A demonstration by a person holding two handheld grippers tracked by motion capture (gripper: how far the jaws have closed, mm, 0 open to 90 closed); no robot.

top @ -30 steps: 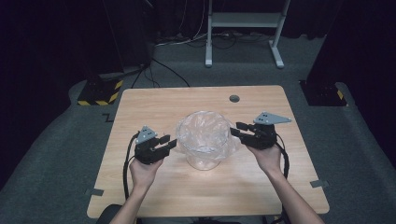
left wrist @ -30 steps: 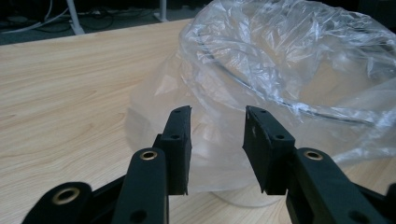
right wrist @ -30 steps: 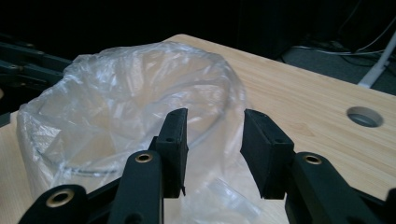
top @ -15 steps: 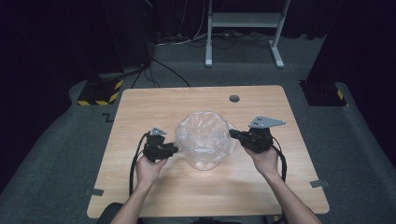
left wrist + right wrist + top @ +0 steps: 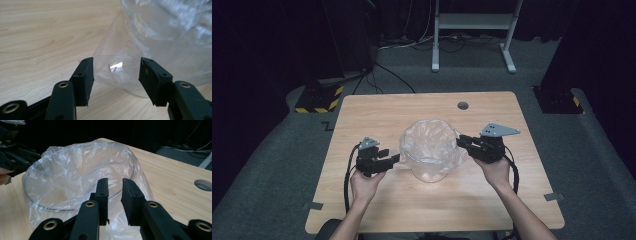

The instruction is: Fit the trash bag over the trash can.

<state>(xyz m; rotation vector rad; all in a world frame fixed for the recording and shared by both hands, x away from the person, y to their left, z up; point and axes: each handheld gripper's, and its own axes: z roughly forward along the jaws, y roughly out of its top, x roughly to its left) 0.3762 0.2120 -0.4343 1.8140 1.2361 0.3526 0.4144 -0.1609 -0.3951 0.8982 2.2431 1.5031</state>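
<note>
One clear bowl (image 5: 430, 165) lined with one plastic bag (image 5: 432, 142) is sat mid-surface (image 5: 377, 110). Two grippers are parked either side. The left gripper (image 5: 115, 72) has just been opened, bag film loose between its jaws. The right gripper (image 5: 115, 195) has just been opened slightly at the rim, nothing pinched.

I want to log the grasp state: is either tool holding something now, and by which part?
Nothing is gripped. The left tool stands open around a loose flap of the clear plastic bag lining the round glass bowl. The right tool is open at the rim.
</note>
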